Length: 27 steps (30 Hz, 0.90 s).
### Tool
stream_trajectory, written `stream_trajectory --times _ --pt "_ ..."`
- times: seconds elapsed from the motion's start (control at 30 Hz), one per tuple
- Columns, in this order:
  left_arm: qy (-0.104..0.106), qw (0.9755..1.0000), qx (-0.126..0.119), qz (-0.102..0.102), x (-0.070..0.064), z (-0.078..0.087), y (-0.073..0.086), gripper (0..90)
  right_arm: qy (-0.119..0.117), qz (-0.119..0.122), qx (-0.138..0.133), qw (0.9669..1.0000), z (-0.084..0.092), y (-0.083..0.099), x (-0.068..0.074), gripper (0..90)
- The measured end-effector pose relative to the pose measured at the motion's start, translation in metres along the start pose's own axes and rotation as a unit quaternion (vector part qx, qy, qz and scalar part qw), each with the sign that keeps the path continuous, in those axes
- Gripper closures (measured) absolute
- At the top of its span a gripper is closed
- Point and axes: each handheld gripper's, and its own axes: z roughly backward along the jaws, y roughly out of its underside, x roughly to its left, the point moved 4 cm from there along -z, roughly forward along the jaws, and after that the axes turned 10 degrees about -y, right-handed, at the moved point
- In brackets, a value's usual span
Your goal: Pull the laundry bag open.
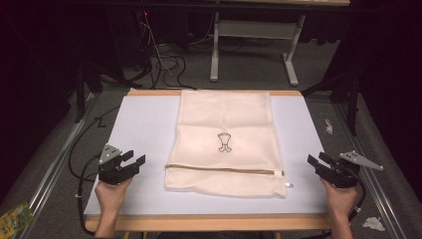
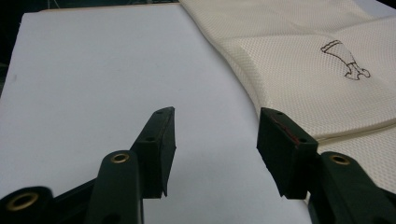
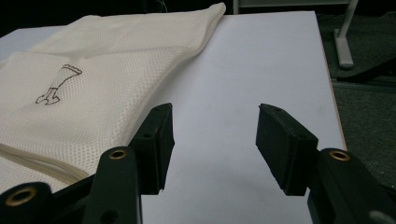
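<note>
1. You have not started on the mesh bag point(image 1: 226, 144): it lies flat on the counter point(image 1: 144, 124), untouched, between your two grippers.
2. Your left gripper point(image 1: 135, 160) has its jaws spread wide and empty; the bag sits just off its right jaw.
3. Your right gripper point(image 1: 316, 160) is likewise open, the bag beside its left jaw.
4. The bag is cream, zipper point(image 1: 224, 170) closed, small printed emblem point(image 1: 224, 142) centred.

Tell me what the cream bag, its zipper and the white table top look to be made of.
Cream bag: likely a synthetic mesh fabric, matte; the left gripper view shows a fine, even grid of tiny holes.
Zipper: a tan strip across the bag with a small white pull tab at its right end; whether plastic or metal, too small to tell.
Table top: a smooth, matte white sheet on a wood-coloured board, possibly laminate or foam.
</note>
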Motion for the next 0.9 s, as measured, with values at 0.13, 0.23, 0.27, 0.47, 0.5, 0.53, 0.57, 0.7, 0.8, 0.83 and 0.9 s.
stream_trajectory --times 0.13,0.23,0.27,0.47,0.5,0.53,0.57,0.7,0.8,0.83,0.9 --pt "-0.006 0.9999 -0.004 0.009 0.005 0.0 0.001 46.7 0.004 -0.007 0.0 1.0 -0.001 0.001 -0.004 47.9" --pt "-0.009 0.9999 -0.002 0.014 0.008 -0.002 0.003 46.6 0.007 -0.009 0.001 0.9999 -0.002 0.002 -0.007 48.3" --pt "-0.011 0.9998 0.0 0.015 0.009 -0.002 0.003 46.5 0.008 -0.009 0.0 0.9999 -0.003 0.002 -0.008 48.4" --pt "-0.018 0.9995 0.001 0.025 0.016 -0.007 0.006 46.2 0.016 -0.013 0.005 0.9998 -0.004 0.003 -0.012 48.6" --pt "-0.02 0.9995 0.001 0.026 0.016 -0.008 0.006 46.1 0.018 -0.014 0.005 0.9997 -0.005 0.003 -0.012 48.7" --pt "-0.02 0.9994 0.003 0.027 0.016 -0.009 0.007 46.1 0.02 -0.015 0.006 0.9997 -0.005 0.004 -0.013 48.8" --pt "-0.022 0.9994 0.004 0.028 0.017 -0.01 0.007 46.1 0.021 -0.017 0.008 0.9996 -0.006 0.004 -0.014 48.9" --pt "-0.024 0.9993 0.004 0.028 0.018 -0.013 0.01 46.1 0.033 -0.019 0.018 0.9991 -0.008 0.005 -0.015 49.8" --pt "-0.027 0.9992 0.007 0.029 0.019 -0.015 0.012 46.1 0.036 -0.017 0.025 0.9989 -0.011 0.006 -0.016 49.8" --pt "-0.03 0.999 0.007 0.032 0.019 -0.017 0.013 46.1 0.038 -0.017 0.026 0.9988 -0.012 0.006 -0.016 49.8" --pt "-0.03 0.999 0.012 0.031 0.019 -0.018 0.014 46.1 0.039 -0.019 0.027 0.9987 -0.014 0.007 -0.016 49.8"
